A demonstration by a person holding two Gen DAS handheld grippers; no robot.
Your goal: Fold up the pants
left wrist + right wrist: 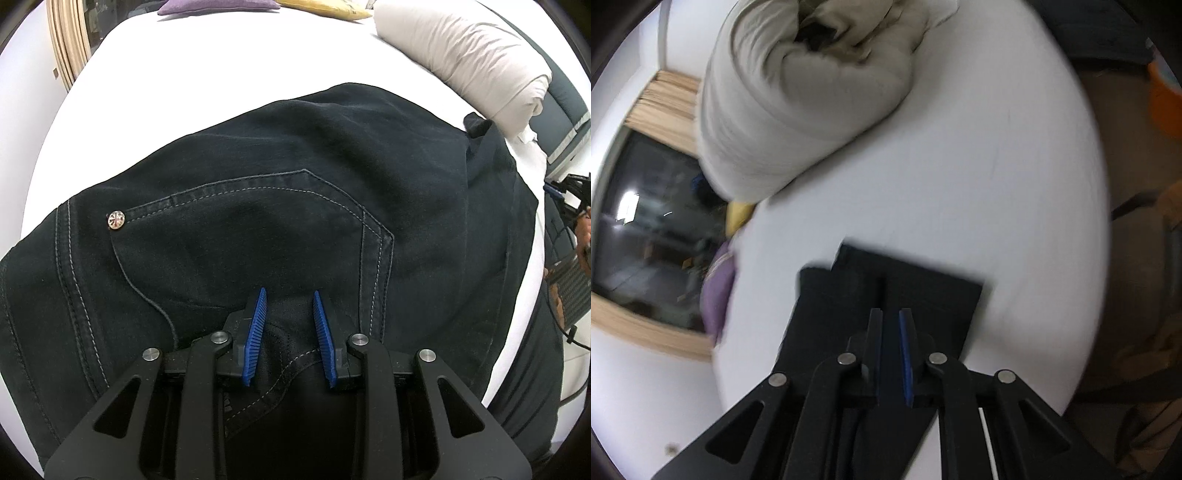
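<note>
Dark navy jeans (288,206) lie spread on a white bed (184,92), waist end toward me, with a back pocket and a metal rivet (116,220) showing. My left gripper (289,295) has its blue pads closed on a bunched fold of the jeans' waist fabric. In the blurred right wrist view the leg ends (905,284) lie flat on the bed (960,184). My right gripper (891,314) is shut on the dark leg fabric near the hems.
A rolled beige duvet (469,55) lies at the bed's far right; it also shows in the right wrist view (798,92). Purple (218,5) and yellow (325,7) cushions sit at the far edge. A window (653,229) is on the left.
</note>
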